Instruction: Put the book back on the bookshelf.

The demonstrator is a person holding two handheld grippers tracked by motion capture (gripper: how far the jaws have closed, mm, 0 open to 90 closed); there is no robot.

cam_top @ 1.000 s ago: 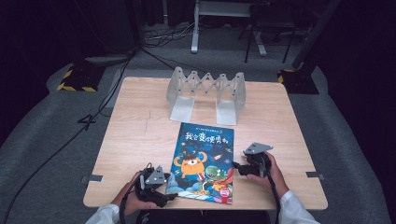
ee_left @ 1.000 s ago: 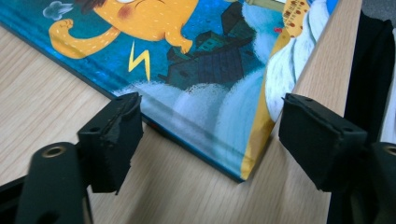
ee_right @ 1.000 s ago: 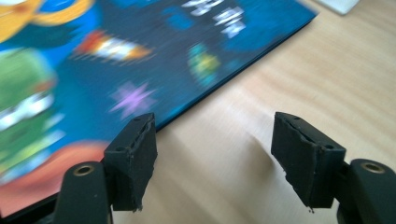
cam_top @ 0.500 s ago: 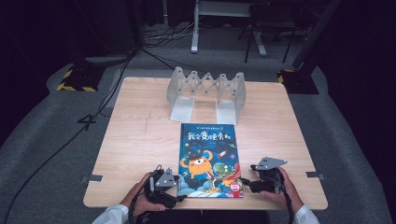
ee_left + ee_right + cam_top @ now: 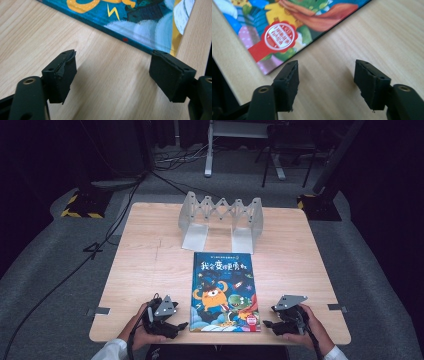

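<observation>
A blue picture book (image 5: 223, 291) with cartoon monsters on its cover lies flat on the wooden table (image 5: 145, 270), near the front edge. My left gripper (image 5: 181, 326) rests on the table just left of the book's near corner, its jaws open and empty. In the left gripper view the book's spine edge (image 5: 125, 37) runs beyond the open gripper (image 5: 112, 72). My right gripper (image 5: 267, 324) sits right of the book's other near corner, open and empty. The right gripper view shows the book's corner with a red seal (image 5: 279, 35) just past the open gripper (image 5: 327, 80).
A grey folding accordion-style book rack (image 5: 221, 219) stands at the back middle of the table. Bare wood lies on both sides of the book. Dark floor with cables and stands surrounds the table. The table's front edge is right under my hands.
Both grippers have drawn back toward the front edge. The right one moved off the book's right side to beside its near corner. The book has not moved.
</observation>
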